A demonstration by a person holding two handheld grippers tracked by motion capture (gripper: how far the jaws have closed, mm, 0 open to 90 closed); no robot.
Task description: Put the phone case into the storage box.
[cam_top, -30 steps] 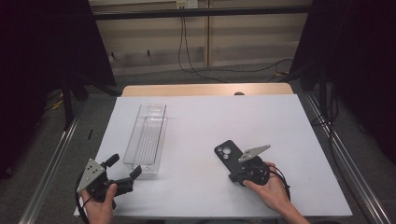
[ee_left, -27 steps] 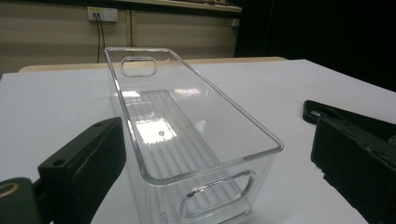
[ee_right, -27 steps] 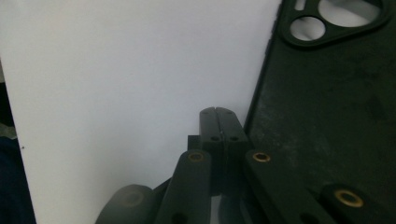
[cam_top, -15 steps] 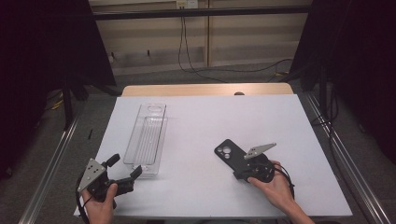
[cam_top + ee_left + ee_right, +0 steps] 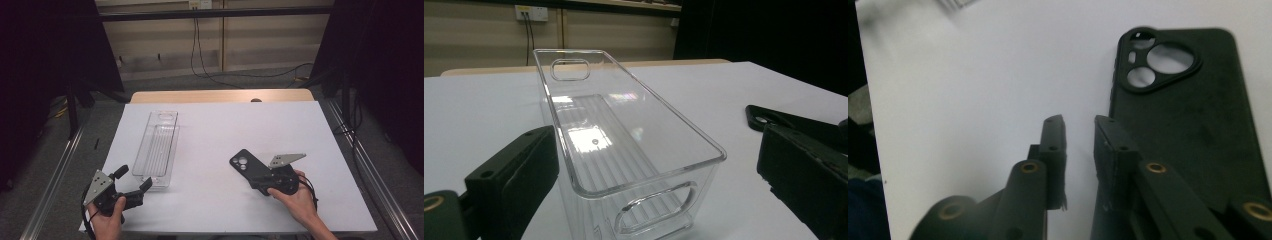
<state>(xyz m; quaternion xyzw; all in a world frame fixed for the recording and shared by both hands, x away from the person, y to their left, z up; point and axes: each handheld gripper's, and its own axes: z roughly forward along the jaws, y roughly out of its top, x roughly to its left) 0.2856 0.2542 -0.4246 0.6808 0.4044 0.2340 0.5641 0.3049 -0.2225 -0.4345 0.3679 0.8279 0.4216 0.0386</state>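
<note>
Near edge of the white table [image 5: 210,130]: left gripper [image 5: 134,184] held low at the near-left corner, jaws spread wide, nothing between them. In the left gripper view its jaws bracket the near end of the clear plastic bin [image 5: 624,150] without touching the walls. Right gripper [image 5: 257,181] at near right, jaws standing a narrow gap apart, having just been opening; in the right gripper view nothing sits between the pads, bare table showing through the gap. The black phone case [image 5: 1193,115] lies flat, back side up with the camera cut-out at the far end, just beside the right jaw, which overlaps or touches its near-left edge; I cannot tell which. From above, the case [image 5: 248,166] runs on a diagonal, near end under the right gripper, far end pointing away and to the left, towards the middle of the table. So the case lies straight ahead of the right gripper and slightly to its right side; the right hand [image 5: 295,197] is clearly the nearer one. Farther out, left of centre, the bin [image 5: 157,147] stands empty, long axis running near to far, well apart from the case. Judgement: a fresh grasp wants the jaws shifted across the case's edge.
</note>
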